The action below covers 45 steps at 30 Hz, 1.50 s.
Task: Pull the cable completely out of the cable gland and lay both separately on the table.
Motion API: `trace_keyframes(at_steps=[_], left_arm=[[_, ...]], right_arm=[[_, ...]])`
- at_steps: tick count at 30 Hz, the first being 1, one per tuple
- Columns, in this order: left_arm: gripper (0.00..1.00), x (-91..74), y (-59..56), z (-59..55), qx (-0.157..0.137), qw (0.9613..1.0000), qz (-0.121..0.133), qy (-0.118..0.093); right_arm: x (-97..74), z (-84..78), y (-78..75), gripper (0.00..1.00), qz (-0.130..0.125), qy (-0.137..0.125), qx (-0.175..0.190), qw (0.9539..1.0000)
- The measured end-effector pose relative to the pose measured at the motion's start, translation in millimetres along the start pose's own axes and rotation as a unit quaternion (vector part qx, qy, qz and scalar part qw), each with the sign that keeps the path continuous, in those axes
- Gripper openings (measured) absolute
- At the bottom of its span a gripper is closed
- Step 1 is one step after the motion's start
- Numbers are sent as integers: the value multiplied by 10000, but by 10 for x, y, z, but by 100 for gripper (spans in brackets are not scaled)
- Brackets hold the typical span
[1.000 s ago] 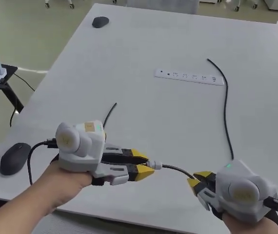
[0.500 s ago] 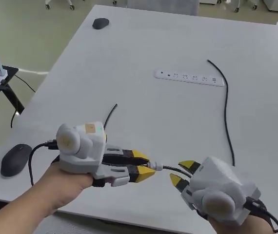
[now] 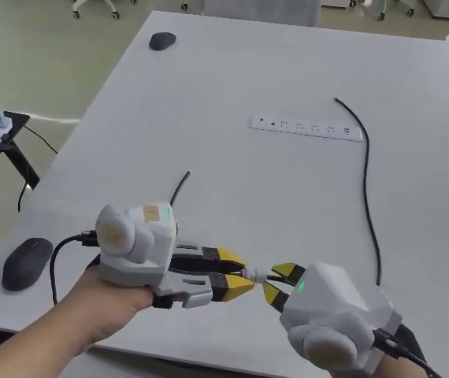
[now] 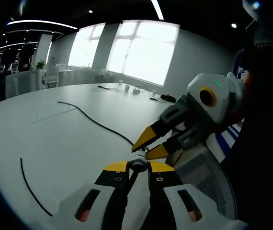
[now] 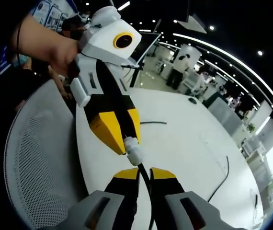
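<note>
In the head view, a hand holds the left gripper (image 3: 240,272) low over the near edge of the white table (image 3: 248,71). Its jaws are closed on the small white cable gland (image 3: 250,274). A thin black cable (image 3: 262,276) comes out of the cable gland and goes into the right gripper (image 3: 270,281), which is just beside it. On the table lie a power strip (image 3: 306,126), a long black wire (image 3: 365,181) and a short black wire (image 3: 179,187). One mouse (image 3: 26,262) sits near the left edge and another mouse (image 3: 161,40) sits far away.

In the left gripper view, the left gripper (image 4: 137,167) pinches the cable gland (image 4: 137,163) between its yellow tips. The right gripper (image 4: 140,152) points at it, with its tips very near.

In the right gripper view, the cable (image 5: 146,184) runs between the jaws of the right gripper (image 5: 144,172). The jaws are narrow, close on each side of the cable, but I cannot tell if they squeeze it. The cable gland (image 5: 133,149) sticks out of the left gripper (image 5: 123,143), and the cable is still inside the cable gland.
</note>
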<state>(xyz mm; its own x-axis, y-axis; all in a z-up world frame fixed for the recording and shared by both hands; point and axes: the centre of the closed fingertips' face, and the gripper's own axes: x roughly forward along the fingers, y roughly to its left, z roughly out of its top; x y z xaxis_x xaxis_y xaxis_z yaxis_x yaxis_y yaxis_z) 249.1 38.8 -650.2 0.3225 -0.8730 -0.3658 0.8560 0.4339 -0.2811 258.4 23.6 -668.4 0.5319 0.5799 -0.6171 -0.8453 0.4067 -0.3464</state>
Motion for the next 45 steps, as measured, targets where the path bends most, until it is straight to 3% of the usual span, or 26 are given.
trace_keyframes(at_steps=[31, 45], left_arm=[[15, 76, -5, 42, 22, 9999, 68, -74], [15, 38, -3, 100, -38, 9998, 67, -208]], right_arm=[[4, -88, -51, 0, 94, -48, 605, 9981], [-29, -452, -260, 0, -142, 263, 1245, 9918]])
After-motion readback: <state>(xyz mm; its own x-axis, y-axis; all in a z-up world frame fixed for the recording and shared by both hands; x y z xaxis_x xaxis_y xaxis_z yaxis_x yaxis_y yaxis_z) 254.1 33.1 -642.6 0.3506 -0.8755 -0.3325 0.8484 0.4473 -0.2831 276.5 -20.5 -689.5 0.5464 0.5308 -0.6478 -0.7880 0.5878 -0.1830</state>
